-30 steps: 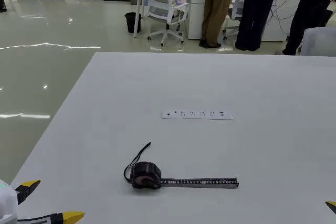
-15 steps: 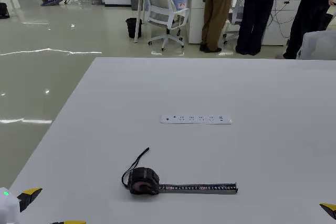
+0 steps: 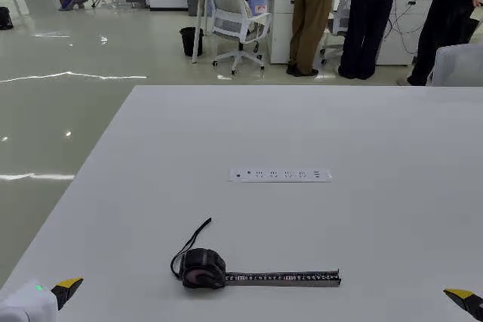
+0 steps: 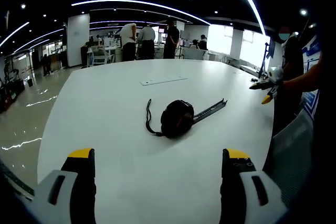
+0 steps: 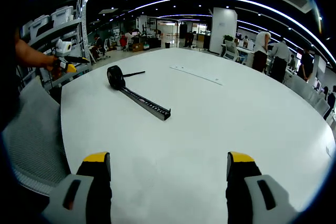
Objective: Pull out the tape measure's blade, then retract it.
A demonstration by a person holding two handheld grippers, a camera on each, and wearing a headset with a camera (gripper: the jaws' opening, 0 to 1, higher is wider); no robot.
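A black tape measure [image 3: 202, 268] lies on the white table [image 3: 377, 133], near its front edge. Its blade [image 3: 283, 278] is drawn out flat to the right, and a black wrist strap [image 3: 192, 237] curls off to the left. My left gripper [image 3: 66, 289] is at the bottom left corner and my right gripper [image 3: 462, 301] at the bottom right, both well short of the tape. In the left gripper view the gripper [image 4: 158, 154] stands open facing the case [image 4: 177, 118]. In the right gripper view the gripper [image 5: 170, 157] is open, with the blade's end [image 5: 164, 114] ahead.
A white power strip [image 3: 280, 175] lies flat at the table's middle. Beyond the far edge are several standing people [image 3: 311, 13], an office chair [image 3: 234, 16] and desks. A grey chair back [image 3: 458, 62] stands at the far right corner.
The head camera has tipped a little, shifting the scene down. The tape measure lies still with the same blade length out. Both grippers' tips have edged slightly inward.
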